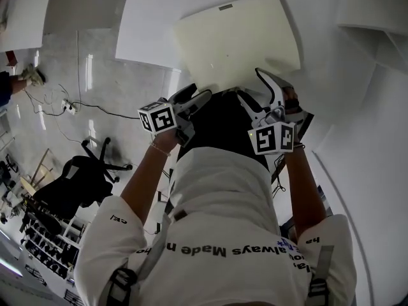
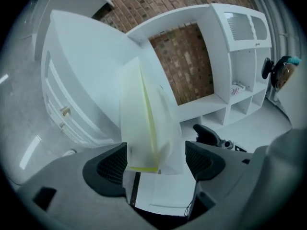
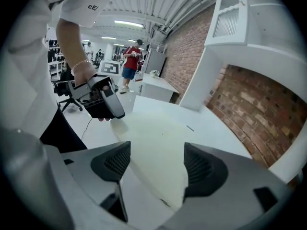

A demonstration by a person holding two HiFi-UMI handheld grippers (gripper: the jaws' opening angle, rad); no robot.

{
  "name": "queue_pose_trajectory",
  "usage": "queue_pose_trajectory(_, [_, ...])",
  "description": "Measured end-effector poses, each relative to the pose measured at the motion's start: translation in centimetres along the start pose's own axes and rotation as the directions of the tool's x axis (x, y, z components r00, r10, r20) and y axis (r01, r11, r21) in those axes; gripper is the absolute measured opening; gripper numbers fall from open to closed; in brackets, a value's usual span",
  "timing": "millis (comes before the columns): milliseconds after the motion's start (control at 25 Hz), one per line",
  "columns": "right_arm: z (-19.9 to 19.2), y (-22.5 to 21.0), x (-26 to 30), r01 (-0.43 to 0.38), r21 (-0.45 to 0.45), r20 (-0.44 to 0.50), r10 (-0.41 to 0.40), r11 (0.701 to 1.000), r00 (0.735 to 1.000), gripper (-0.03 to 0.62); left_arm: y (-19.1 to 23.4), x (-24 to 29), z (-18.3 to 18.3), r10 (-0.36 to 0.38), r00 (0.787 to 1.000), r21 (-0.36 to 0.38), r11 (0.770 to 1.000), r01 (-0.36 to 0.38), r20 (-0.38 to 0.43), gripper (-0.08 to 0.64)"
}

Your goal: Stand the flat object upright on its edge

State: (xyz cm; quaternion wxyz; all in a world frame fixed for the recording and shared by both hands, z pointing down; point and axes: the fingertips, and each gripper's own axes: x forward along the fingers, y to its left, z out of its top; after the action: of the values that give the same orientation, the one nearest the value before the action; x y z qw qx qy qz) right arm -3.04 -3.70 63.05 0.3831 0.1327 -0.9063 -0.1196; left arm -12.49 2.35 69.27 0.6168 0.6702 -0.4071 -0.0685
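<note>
Jaws apart on left gripper, near edge of cream flat board between pads, unclamped. Right gripper jaws also wide, board corner between them, ungripped. Board lies flat on white table.

the head view was dim and grey, with pale streaks of glare on the floor. ceiling strip lights lit the right gripper view, while the flat object looked smeared and soft in the left gripper view. both gripper views bowed strongly and darkened to black at their edges.
</note>
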Motion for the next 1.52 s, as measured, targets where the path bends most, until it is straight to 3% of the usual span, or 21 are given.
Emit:
queue_pose_trajectory(200, [-3.1, 1.0, 2.4, -0.006, -0.099, -0.07, -0.001, 0.995, 0.998, 0.299, 1.2, 0.9, -0.5, -0.029, 0.999, -0.014, 0.999, 0.029, -0.016, 0.344])
queue_pose_trajectory(360, [-3.5, 1.2, 2.8, -0.006, -0.124, -0.051, -0.001, 0.992, 0.999, 0.299, 1.5, 1.3, -0.5, -0.045, 0.999, -0.021, 0.999, 0.044, -0.013, 0.344])
queue_pose_trajectory(520, [-4.8, 1.5, 3.0, -0.017, -0.163, -0.092, 0.002, 0.986, 0.996, 0.298, 1.3, 1.8, -0.3, -0.027, 1.0, -0.006, 1.0, 0.027, -0.012, 0.325])
queue_pose_trajectory(960, [-3.8, 0.2, 2.9, 0.013, -0.104, -0.035, -0.017, 0.994, 0.999, 0.296, -0.2, 0.7, 1.5, -0.002, 1.0, 0.046, 0.999, 0.001, 0.012, 0.308])
queue_pose_trajectory(1280, [-2.8, -1.5, 1.8, 0.057, -0.046, 0.013, -0.056, 0.997, 0.998, 0.296, -3.8, -0.2, 3.8, 0.006, 0.996, 0.15, 0.989, -0.019, 0.085, 0.307])
queue_pose_trajectory(1520, [-2.3, -3.1, 0.7, 0.1, 0.029, 0.06, -0.101, 0.995, 0.993, 0.296, -7.3, -0.4, 5.4, 0.027, 0.993, 0.264, 0.963, -0.058, 0.116, 0.308])
